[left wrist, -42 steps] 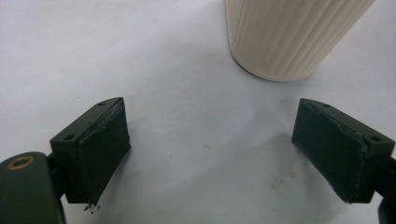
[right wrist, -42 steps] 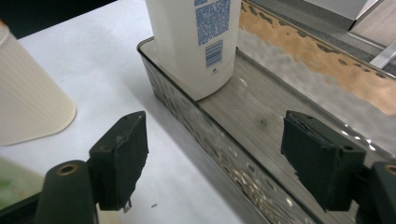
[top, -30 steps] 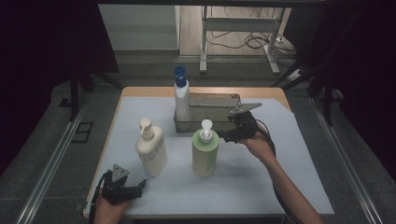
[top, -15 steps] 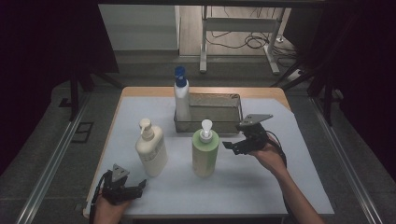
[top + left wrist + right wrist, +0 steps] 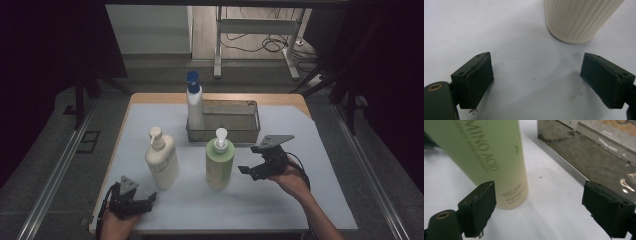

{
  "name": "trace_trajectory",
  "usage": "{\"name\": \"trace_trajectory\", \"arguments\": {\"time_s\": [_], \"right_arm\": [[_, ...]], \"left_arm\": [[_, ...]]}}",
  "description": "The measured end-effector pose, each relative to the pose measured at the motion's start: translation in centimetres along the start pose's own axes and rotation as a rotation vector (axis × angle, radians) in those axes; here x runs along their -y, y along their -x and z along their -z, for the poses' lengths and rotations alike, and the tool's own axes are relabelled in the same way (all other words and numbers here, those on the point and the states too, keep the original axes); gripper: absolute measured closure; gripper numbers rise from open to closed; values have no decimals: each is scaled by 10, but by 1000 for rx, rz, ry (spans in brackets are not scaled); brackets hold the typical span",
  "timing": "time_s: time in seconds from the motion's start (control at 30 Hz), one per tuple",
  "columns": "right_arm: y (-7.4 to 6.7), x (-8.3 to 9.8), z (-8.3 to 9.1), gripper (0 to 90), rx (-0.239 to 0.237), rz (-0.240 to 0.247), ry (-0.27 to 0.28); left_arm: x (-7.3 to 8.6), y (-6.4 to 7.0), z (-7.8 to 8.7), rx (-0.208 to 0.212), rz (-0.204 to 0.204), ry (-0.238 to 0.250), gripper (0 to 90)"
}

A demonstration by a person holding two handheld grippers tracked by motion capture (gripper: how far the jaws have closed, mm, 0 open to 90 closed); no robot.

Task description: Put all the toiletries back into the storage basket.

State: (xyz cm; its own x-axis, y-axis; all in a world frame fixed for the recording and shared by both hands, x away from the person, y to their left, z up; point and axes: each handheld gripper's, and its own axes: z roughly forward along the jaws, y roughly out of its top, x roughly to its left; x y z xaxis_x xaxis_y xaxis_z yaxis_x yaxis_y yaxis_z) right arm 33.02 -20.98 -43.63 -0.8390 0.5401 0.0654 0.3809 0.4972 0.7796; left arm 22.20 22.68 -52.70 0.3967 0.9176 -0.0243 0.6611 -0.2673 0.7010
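You are bringing the right gripper (image 5: 248, 170), jaws wide apart, in beside the green pump bottle (image 5: 219, 165) standing mid-table in front of the metal basket (image 5: 250, 134). Square both pads around its lower body before squeezing. Your left gripper (image 5: 149, 199) is idling, also spread, near the front left corner by the cream pump bottle (image 5: 162, 161).

Green bottle (image 5: 486, 157): smooth, slightly glossy plastic. Cream bottle (image 5: 579, 17): ribbed matt plastic. Tray (image 5: 594, 157): shiny, scuffed metal. Counter (image 5: 215, 98) edge wood, covered by matt white sheet (image 5: 524, 70).
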Motion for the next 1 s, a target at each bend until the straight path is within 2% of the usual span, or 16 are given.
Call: {"name": "trace_trajectory", "arguments": {"time_s": [0.17,0.43,0.6,0.7,1.0], "right_arm": [[-11,-3,0,46,-23,24,8],[-25,-12,-9,5,-50,64,9],[-34,-19,-15,6,-68,80,10],[-38,-23,-19,21,-86,64,10],[-47,-33,-27,7,-85,80,11]], "left_arm": [[0,0,0,0,-1,0,107],[0,0,0,0,0,2,107],[0,0,0,-1,2,3,107],[0,0,0,-2,0,4,107],[0,0,0,-1,-2,3,107]]}}
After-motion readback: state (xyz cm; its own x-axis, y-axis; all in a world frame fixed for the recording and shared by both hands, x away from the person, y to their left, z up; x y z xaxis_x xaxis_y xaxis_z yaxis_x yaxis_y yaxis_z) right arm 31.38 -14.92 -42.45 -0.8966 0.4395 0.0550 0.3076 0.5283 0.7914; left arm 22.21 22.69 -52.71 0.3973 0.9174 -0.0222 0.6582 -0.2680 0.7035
